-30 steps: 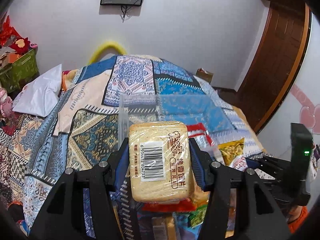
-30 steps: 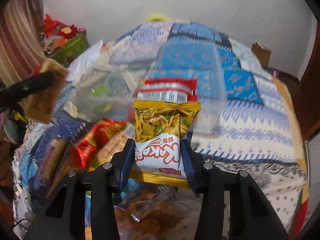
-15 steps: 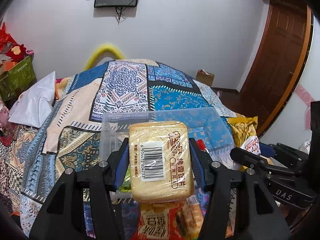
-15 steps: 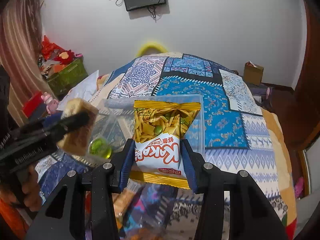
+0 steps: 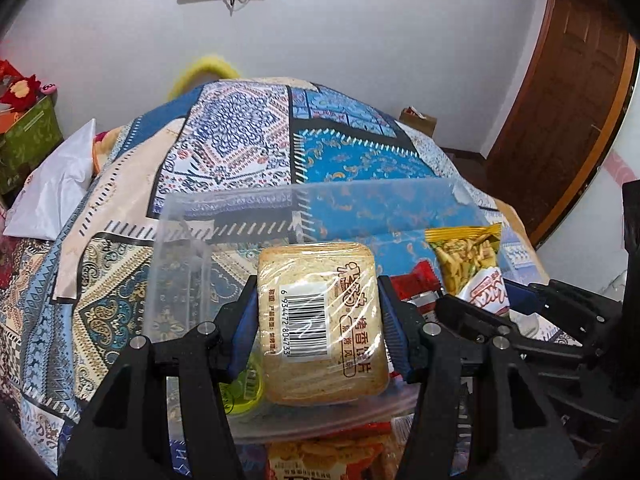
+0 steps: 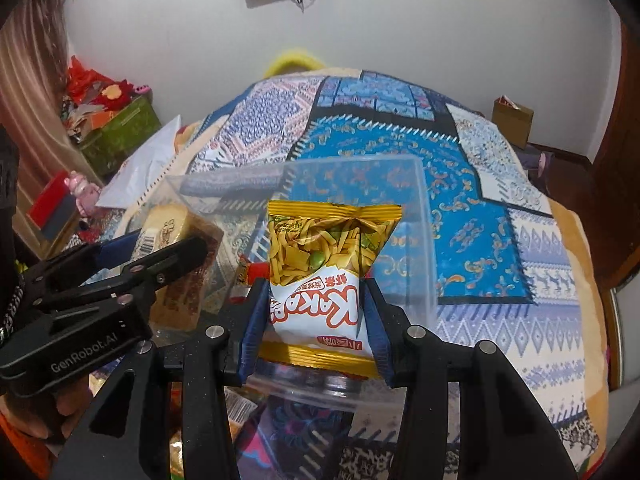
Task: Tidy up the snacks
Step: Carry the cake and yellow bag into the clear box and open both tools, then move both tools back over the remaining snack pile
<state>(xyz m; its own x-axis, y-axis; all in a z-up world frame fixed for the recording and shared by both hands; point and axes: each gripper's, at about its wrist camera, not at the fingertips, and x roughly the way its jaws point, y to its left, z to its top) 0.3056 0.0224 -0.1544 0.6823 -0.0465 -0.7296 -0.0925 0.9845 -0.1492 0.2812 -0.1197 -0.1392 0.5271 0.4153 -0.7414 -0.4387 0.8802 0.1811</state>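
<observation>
My left gripper (image 5: 318, 320) is shut on a wrapped toast pack (image 5: 320, 324) with a barcode, held over a clear plastic bin (image 5: 224, 204) on the bed. My right gripper (image 6: 314, 312) is shut on a yellow-and-white KaKa snack bag (image 6: 320, 276), held over the same bin (image 6: 360, 168). The snack bag also shows at the right of the left wrist view (image 5: 468, 264); the toast pack shows at the left of the right wrist view (image 6: 168, 228). A red packet (image 5: 416, 280) and a green round item (image 5: 244, 384) lie in the bin.
The bin sits on a patchwork blue quilt (image 5: 352, 156). More snack packets (image 5: 320, 460) lie in front of the bin. A white pillow (image 5: 56, 184) and a green box (image 6: 120, 136) are at the left. A wooden door (image 5: 568, 100) is at the right.
Both grippers have moved forward with their snacks from above the loose pile to over the clear bin, which now looks closer and larger.
</observation>
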